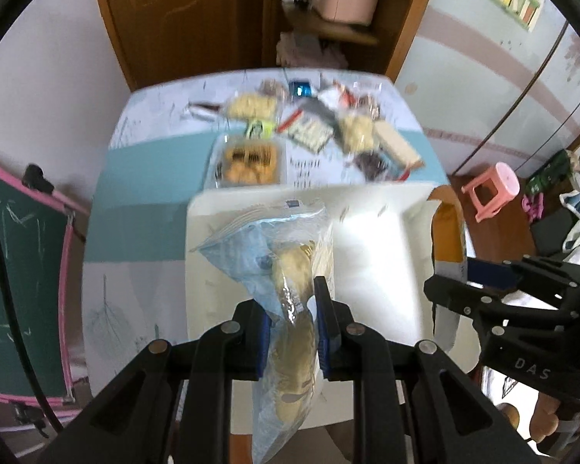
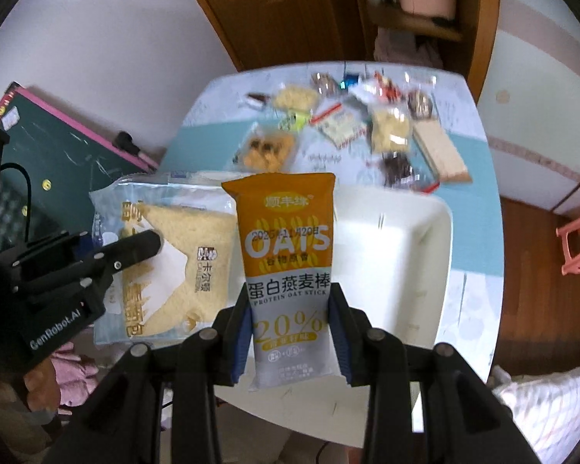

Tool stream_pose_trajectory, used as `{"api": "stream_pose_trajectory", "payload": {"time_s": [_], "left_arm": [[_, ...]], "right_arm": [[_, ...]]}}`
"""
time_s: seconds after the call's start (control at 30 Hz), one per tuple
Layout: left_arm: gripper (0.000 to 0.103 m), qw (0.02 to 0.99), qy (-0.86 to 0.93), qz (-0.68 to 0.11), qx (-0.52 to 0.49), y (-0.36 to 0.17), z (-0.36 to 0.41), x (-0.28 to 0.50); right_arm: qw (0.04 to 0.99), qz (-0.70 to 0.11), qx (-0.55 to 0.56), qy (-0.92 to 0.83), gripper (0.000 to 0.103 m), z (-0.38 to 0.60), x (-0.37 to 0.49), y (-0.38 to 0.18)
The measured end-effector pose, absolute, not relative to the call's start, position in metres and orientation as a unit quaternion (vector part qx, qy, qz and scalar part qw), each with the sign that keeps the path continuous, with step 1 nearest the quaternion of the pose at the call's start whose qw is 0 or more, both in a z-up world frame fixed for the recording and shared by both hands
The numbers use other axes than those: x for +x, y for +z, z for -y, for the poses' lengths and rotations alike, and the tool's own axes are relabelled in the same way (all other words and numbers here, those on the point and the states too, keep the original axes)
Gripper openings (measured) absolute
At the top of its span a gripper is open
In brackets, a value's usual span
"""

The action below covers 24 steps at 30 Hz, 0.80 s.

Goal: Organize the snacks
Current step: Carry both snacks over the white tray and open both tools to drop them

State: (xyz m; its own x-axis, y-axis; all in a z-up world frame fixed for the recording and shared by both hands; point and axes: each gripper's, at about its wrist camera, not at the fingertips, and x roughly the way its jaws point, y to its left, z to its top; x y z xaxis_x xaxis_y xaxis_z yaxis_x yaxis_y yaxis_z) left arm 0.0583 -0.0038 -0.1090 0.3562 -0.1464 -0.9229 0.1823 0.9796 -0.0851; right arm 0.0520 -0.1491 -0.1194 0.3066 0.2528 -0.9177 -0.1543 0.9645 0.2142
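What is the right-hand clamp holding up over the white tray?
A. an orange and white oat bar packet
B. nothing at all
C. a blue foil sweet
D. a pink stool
A: in the right wrist view the right gripper has its jaws closed on the lower part of the oat bar packet, marked OATS, above the white tray.

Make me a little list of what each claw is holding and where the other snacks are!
left gripper: shut on bread packet
right gripper: shut on oat stick packet
under both: white tray, looks bare
other snacks: loose pile on far half of table
beside table: pink stool
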Motion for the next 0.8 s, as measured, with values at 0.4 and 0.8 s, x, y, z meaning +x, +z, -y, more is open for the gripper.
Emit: {"api": "stream_pose_trajectory", "payload": {"time_s": [0.4, 0.8], "left_arm": [[0.018, 0.789, -0.088, -0.607, 0.025, -0.160, 0.010, 0.068], [0.071, 0.786, -0.062, -0.615, 0.036, -0.165, 0.008, 0.082]], "right_arm": [[0.779, -0.619, 0.037, 0.098, 0.039, 0.145, 0.053, -0.159], [0.760, -0.642, 0.044, 0.084, 0.042, 0.145, 0.060, -0.173]]}}
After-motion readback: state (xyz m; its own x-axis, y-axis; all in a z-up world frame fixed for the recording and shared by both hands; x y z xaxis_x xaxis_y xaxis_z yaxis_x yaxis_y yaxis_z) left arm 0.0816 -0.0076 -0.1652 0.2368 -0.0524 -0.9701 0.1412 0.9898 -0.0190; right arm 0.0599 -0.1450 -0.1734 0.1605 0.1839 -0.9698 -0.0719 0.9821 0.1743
